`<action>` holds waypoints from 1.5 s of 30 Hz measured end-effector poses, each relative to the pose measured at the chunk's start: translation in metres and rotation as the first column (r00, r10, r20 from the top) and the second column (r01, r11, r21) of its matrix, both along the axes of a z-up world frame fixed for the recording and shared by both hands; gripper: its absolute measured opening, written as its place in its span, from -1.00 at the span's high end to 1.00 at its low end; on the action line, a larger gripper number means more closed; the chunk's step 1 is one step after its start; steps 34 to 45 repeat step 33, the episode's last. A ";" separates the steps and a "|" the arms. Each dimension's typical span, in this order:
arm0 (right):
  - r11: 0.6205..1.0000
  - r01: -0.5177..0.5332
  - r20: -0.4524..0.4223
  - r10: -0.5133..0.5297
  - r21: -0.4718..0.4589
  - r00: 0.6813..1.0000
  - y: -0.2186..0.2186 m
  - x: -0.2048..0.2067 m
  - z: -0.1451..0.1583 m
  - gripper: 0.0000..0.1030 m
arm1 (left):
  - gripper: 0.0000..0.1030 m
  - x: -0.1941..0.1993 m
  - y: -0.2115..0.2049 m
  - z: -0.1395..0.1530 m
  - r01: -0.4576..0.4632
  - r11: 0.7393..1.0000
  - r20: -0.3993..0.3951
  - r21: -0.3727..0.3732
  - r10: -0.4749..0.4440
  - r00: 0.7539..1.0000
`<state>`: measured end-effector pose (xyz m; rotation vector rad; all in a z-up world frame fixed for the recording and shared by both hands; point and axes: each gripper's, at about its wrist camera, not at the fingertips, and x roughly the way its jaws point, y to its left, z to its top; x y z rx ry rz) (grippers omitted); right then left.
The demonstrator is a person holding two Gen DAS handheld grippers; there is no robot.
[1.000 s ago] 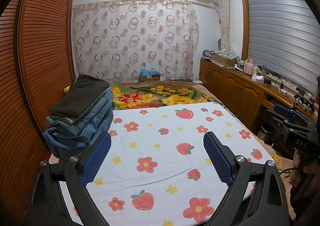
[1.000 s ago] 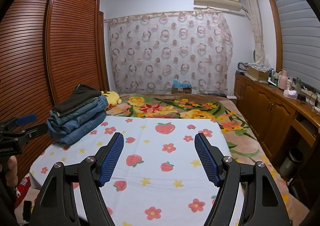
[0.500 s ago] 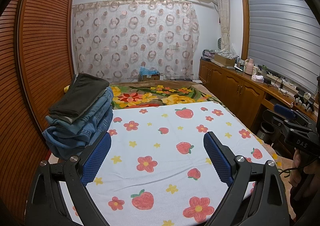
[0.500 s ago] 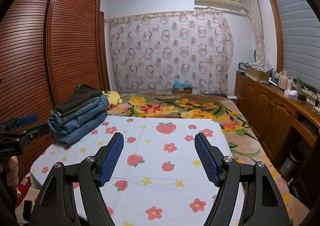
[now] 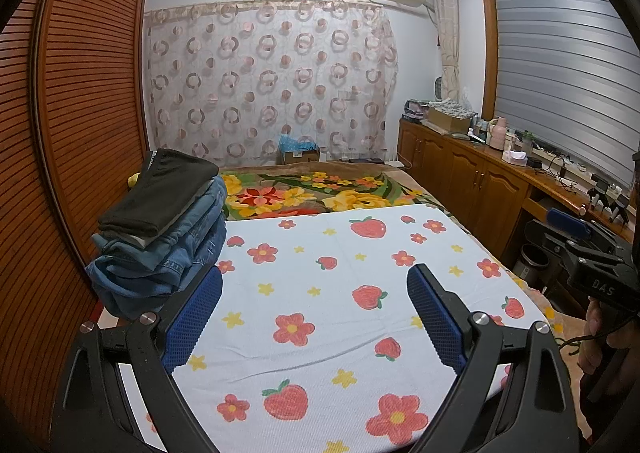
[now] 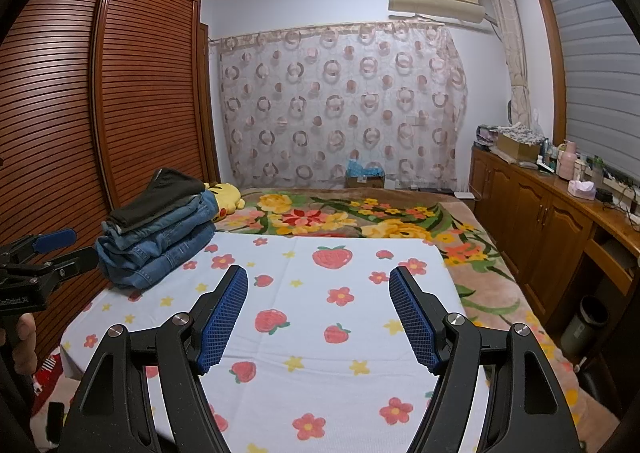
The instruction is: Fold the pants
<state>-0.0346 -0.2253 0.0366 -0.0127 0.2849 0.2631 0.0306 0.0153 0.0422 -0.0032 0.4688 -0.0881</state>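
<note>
Denim pants stack (image 5: pixel 160 237) sitting fwd-left of left gripper (image 5: pixel 314 317) | both grippers hovering w/ jaws apart, empty; right gripper (image 6: pixel 318 317) | risk: grabbing several layers, toppling stack.

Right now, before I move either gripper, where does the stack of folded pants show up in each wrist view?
Left wrist view: the stack of pants sits at left-centre, on the left edge of the strawberry sheet, just beyond the left finger.
Right wrist view: the stack of pants lies at mid-left, farther off, with a yellow plush toy behind it.
Shared landmark: the wooden slatted wardrobe right beside the stack.
</note>
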 end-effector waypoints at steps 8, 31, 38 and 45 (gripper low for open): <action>1.000 0.001 0.001 -0.001 0.000 1.000 0.000 0.000 -0.001 -0.46 | -0.83 0.000 0.000 0.000 0.000 1.000 0.000 0.000 0.000 1.000; 1.000 -0.002 0.002 0.002 0.002 1.000 0.001 0.001 -0.002 -0.46 | -0.83 0.000 0.000 0.000 -0.001 1.000 -0.001 -0.001 0.001 1.000; 1.000 -0.002 0.003 0.002 0.000 1.000 0.001 0.001 -0.002 -0.46 | -0.83 0.000 0.000 0.000 0.000 1.000 0.000 -0.001 0.000 1.000; 1.000 -0.002 0.003 0.002 0.000 1.000 0.001 0.001 -0.002 -0.46 | -0.83 0.000 0.000 0.000 0.000 1.000 0.000 -0.001 0.000 1.000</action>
